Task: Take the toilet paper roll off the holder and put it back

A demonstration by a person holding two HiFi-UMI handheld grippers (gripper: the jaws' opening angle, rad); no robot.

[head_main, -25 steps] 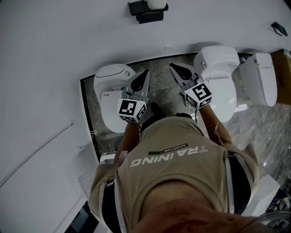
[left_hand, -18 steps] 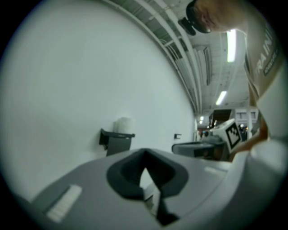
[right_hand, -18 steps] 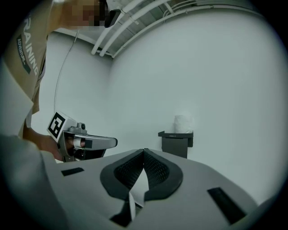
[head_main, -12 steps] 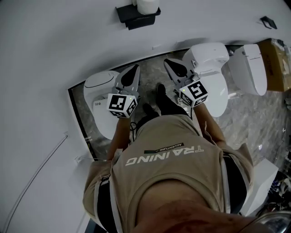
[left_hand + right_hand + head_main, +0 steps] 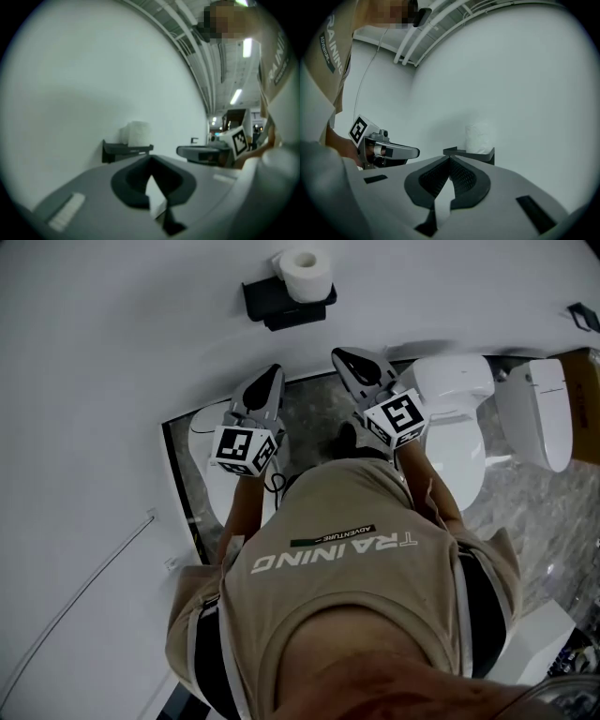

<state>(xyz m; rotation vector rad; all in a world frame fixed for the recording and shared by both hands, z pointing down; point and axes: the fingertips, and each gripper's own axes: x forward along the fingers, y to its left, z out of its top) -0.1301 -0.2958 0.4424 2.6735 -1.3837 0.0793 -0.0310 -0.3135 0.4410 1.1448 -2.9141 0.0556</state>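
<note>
At centre frame, the left claw [image 5: 270,377] and right claw [image 5: 344,357] are each pressed together, empty. Beyond them, at top centre, the toilet paper roll [image 5: 304,271] stands on its holder [image 5: 274,306]. This looks like the approach; next, one claw must spread around the roll.

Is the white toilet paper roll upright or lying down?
Upright: the white toilet paper roll stands on the black wall holder, hole facing up.
</note>
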